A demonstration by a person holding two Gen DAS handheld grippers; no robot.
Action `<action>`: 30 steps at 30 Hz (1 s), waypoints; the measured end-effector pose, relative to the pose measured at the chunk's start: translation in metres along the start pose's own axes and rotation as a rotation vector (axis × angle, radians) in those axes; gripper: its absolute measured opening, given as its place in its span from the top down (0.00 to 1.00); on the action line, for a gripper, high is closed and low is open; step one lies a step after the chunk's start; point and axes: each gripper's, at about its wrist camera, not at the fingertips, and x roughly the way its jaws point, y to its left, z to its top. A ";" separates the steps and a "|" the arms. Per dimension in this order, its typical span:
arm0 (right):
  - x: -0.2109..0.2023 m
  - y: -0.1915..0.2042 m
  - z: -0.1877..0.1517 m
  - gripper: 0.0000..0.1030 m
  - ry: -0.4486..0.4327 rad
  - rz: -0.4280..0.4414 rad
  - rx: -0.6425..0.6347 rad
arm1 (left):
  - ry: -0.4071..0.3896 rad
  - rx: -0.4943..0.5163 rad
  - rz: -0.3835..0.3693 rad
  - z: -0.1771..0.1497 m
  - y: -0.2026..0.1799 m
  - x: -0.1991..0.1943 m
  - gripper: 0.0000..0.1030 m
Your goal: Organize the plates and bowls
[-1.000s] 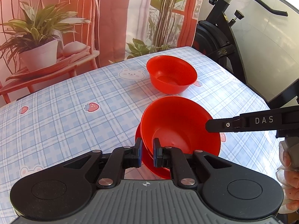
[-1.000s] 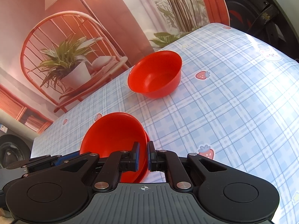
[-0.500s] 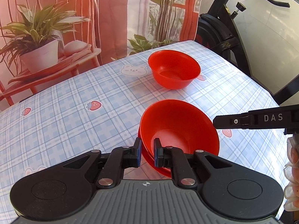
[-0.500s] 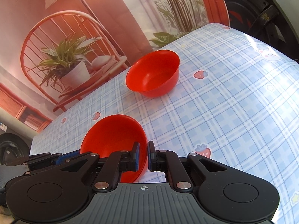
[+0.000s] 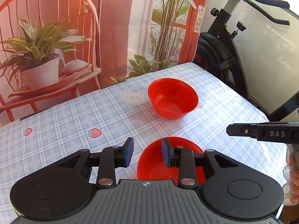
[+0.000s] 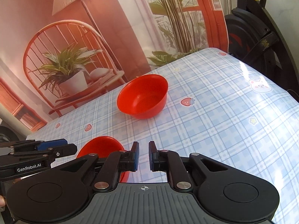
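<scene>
Having released near bowl, both tongs

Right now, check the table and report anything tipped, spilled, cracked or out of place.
Nothing stands out. The far red bowl sits upright and empty on the checked tablecloth. The near red bowl also sits upright, though both grippers hide part of it. No spill or crack shows. The left gripper and right gripper are open, holding nothing.

Left gripper hangs with its jaws spread wide, blue pads well apart, gripping nothing. Right gripper sits beside it, jaws parted by a narrower gap, also empty. Both point forward, side by side, angled slightly downward.
</scene>
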 end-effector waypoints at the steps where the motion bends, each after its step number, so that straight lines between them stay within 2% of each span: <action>1: -0.001 -0.004 0.004 0.86 -0.019 0.000 0.003 | -0.025 -0.014 -0.003 0.004 0.000 0.000 0.62; 4: 0.001 -0.010 0.011 0.82 -0.084 0.013 -0.003 | -0.088 -0.060 -0.016 0.016 0.001 0.006 0.59; 8: 0.019 -0.010 0.019 0.82 -0.182 -0.019 -0.090 | -0.081 -0.052 0.011 0.030 -0.006 0.029 0.59; 14: 0.057 -0.017 0.032 0.82 -0.176 -0.015 -0.061 | -0.049 -0.062 0.029 0.049 -0.012 0.065 0.59; 19: 0.080 -0.029 0.035 0.81 -0.167 -0.032 -0.017 | -0.007 -0.094 0.014 0.053 -0.008 0.087 0.59; 27: 0.095 -0.037 0.033 0.80 -0.186 -0.023 -0.001 | 0.025 -0.094 0.006 0.051 -0.005 0.105 0.59; 30: 0.099 -0.035 0.033 0.80 -0.185 -0.012 -0.003 | 0.037 -0.095 -0.009 0.052 -0.005 0.110 0.67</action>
